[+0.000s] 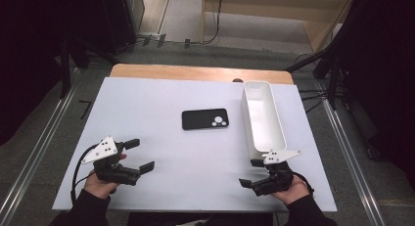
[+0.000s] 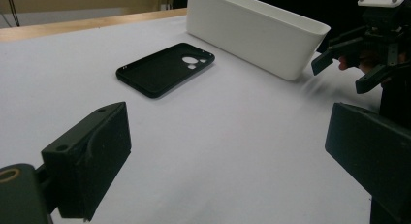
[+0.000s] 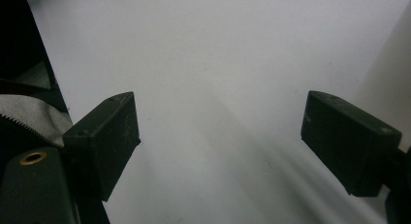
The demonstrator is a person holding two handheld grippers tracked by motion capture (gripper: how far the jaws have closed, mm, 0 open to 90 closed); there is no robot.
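White table [image 1: 161,103] bears phone case [image 1: 205,119]; both grippers apparently gape, empty.

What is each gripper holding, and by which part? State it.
Nothing is held. The left gripper and right gripper are both open over bare table, apart from the phone case.

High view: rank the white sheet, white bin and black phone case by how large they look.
1. white sheet, by far the largest.
2. white bin, long and narrow.
3. black phone case, the smallest.
No close calls.
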